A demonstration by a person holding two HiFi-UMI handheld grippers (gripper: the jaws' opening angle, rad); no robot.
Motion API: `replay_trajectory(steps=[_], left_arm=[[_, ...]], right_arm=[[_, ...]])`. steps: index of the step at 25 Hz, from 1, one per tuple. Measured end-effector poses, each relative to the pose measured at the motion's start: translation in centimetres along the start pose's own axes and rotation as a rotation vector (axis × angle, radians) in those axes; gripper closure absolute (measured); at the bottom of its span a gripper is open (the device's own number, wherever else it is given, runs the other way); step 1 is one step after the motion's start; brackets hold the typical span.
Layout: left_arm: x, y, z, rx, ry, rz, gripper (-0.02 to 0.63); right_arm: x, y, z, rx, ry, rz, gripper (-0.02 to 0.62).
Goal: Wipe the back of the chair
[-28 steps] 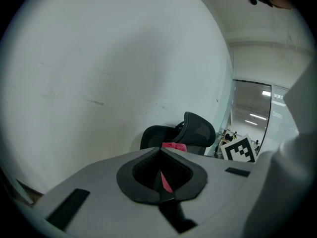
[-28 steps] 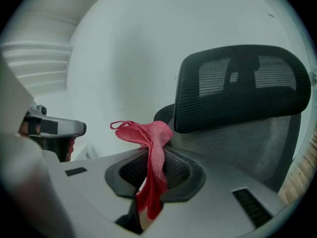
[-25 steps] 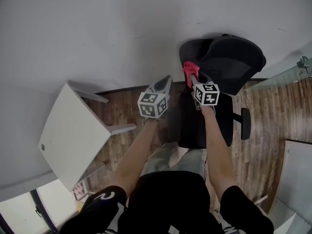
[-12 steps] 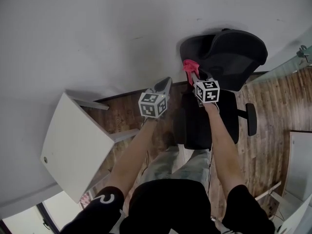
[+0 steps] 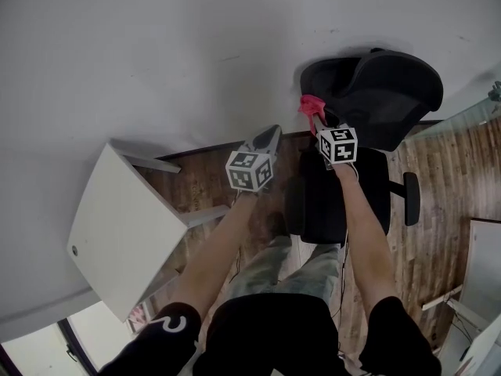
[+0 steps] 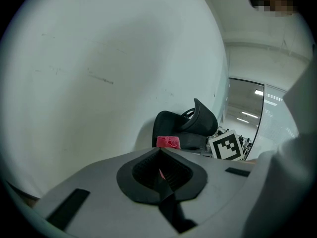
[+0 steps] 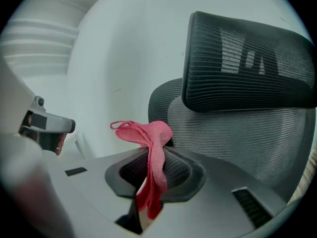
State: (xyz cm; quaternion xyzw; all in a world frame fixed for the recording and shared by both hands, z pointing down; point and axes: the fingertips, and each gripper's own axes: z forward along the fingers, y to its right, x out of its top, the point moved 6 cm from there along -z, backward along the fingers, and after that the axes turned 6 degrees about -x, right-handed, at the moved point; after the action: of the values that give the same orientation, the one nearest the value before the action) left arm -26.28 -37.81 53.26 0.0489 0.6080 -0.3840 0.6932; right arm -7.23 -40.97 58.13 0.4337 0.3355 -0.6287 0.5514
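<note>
A black mesh office chair (image 5: 368, 100) stands against the white wall, its backrest (image 7: 237, 128) and headrest (image 7: 247, 73) filling the right gripper view. My right gripper (image 5: 317, 124) is shut on a pink cloth (image 5: 311, 105), which sticks up from the jaws (image 7: 148, 143) close in front of the backrest's left edge. I cannot tell whether the cloth touches the mesh. My left gripper (image 5: 266, 138) is shut and holds nothing; it hovers left of the chair near the wall. In the left gripper view the chair (image 6: 183, 125) and the pink cloth (image 6: 168, 142) show ahead.
A white table (image 5: 117, 225) stands at the left, its legs over the wood floor (image 5: 438, 178). The white wall (image 5: 156, 45) runs behind everything. A glass panel (image 5: 470, 108) borders the chair's right. The chair's armrest (image 5: 411, 198) juts out at the right.
Both grippers and the chair have drifted slightly right and lower in the head view. The right gripper keeps the pink cloth up by the backrest's upper left edge.
</note>
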Motion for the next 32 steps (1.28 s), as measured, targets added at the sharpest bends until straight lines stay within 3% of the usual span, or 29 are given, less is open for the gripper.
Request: replay_trajectory(steps=[11, 32], left_arm=[[0.3, 0.6, 0.9, 0.033, -0.013, 0.049, 0.584], [0.9, 4.4, 4.1, 0.070, -0.031, 0.038, 0.584]], right_arm=[[-0.3, 1.4, 0.9, 0.002, -0.010, -0.013, 0.512], [-0.1, 7.5, -1.8, -0.055, -0.028, -0.005, 0.512]])
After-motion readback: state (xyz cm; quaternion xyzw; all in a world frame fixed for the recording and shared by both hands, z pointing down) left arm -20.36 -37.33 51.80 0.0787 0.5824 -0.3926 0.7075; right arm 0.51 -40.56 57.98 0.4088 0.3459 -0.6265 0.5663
